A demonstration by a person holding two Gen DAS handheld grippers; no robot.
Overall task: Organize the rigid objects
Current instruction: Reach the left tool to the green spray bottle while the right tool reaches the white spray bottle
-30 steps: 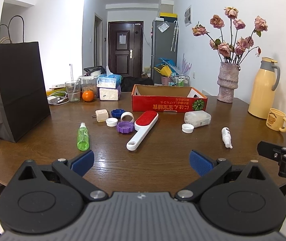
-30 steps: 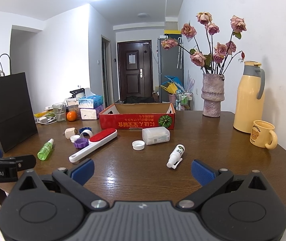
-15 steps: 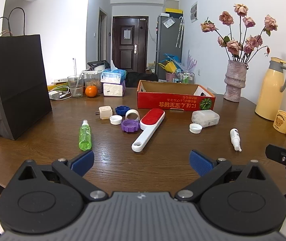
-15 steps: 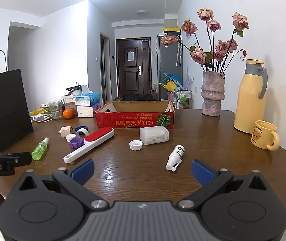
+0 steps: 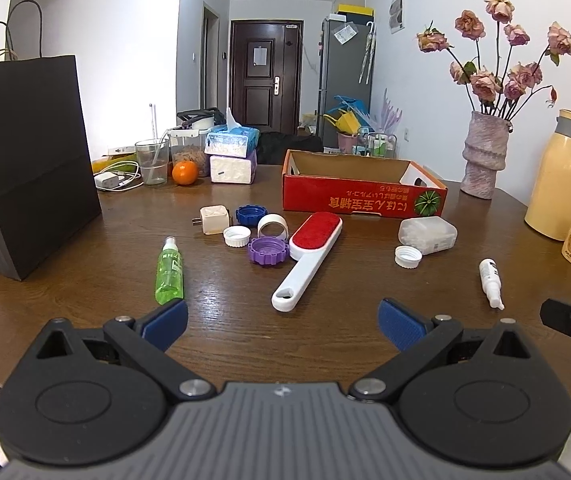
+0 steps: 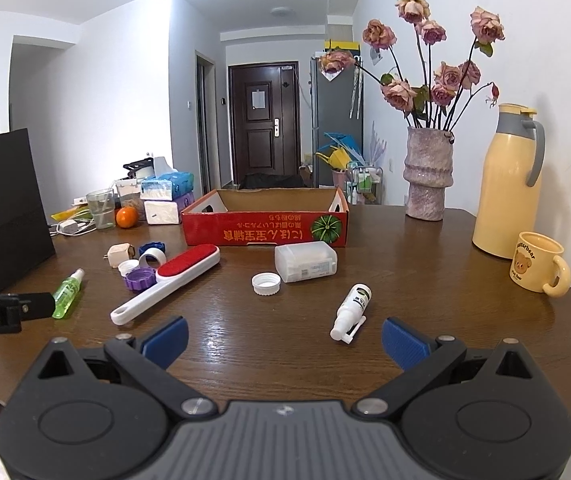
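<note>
**Over the near edge of the table: both tools closing in, nothing picked up yet**

Over the near edge of the table [image 5: 245, 332] you are bringing both tools forward. Compared with a second ago, the scattered things are sitting larger and lower in both views, so you are approaching, not yet grasping. Nothing on the wood has shifted.

Your left hand-held gripper [image 5: 283, 322] is hanging with its blue pads wide apart and nothing between them. The right hand-held gripper [image 6: 283, 338] is the same: spread and empty.

The things to sort are lying loose across the middle of the table. The green spray bottle [image 5: 169, 271] is resting just ahead of your left pad. The lint brush [image 5: 309, 250] is lying diagonally, its handle toward you, touching or nearly touching the purple cap [image 5: 268, 251]. A white spray bottle [image 6: 352, 307] is lying just ahead of your right tool, with a white cap [image 6: 266, 283] and a clear plastic box [image 6: 305, 261] beyond it.

The red cardboard box [image 5: 361, 200] toward the far edge is standing open and looks empty from here, so the sorting is probably only beginning. The two spray bottles are likely your nearest first picks.
</note>
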